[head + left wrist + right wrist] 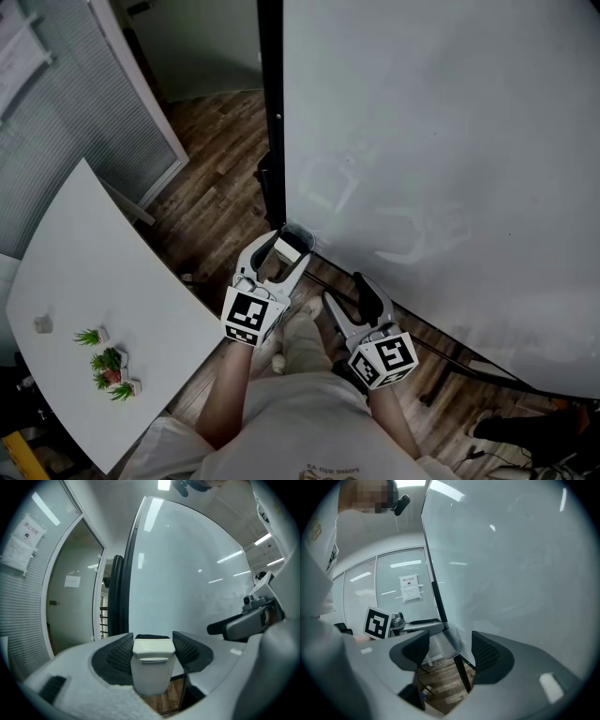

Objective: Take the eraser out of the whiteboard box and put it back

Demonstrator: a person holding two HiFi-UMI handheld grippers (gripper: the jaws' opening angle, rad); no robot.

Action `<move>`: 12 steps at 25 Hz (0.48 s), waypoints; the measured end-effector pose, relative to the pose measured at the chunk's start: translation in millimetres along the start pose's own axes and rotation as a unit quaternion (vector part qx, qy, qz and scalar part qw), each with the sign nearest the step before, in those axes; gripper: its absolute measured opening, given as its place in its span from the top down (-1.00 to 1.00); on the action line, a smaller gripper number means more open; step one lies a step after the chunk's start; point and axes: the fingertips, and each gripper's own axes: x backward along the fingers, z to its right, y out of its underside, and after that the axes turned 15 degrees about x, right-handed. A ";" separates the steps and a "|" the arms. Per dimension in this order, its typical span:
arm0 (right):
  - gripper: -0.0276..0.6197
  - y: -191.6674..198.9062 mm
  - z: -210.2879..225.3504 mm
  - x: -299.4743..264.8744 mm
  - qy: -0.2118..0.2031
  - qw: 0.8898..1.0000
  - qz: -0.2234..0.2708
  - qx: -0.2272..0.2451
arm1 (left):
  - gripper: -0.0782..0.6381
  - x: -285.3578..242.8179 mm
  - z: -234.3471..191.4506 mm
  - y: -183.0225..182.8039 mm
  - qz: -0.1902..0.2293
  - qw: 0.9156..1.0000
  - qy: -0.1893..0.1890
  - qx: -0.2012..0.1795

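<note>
The left gripper (152, 645) squeezes the white eraser (150, 670) right by the clear box (301, 232) on the whiteboard (441, 141) (in or out, I can't tell), so putting it back isn't finished, and the right gripper (450, 651) is open and holds nothing.

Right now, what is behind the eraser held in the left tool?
The whiteboard stands behind the eraser, with its dark edge post to the left. The eraser covers the board's lower strip directly behind it, so anything there cannot be seen.
</note>
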 end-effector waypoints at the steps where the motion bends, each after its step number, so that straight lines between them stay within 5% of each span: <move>1: 0.04 -0.4 -0.1 0.6 0.001 1.000 0.000 0.000 | 0.07 0.6 -0.4 1.3 -0.002 1.000 0.000 -0.001; 12: 0.07 -5.0 -3.7 4.2 0.004 1.000 0.004 0.007 | 0.06 6.8 3.8 -10.9 0.012 1.000 0.008 0.012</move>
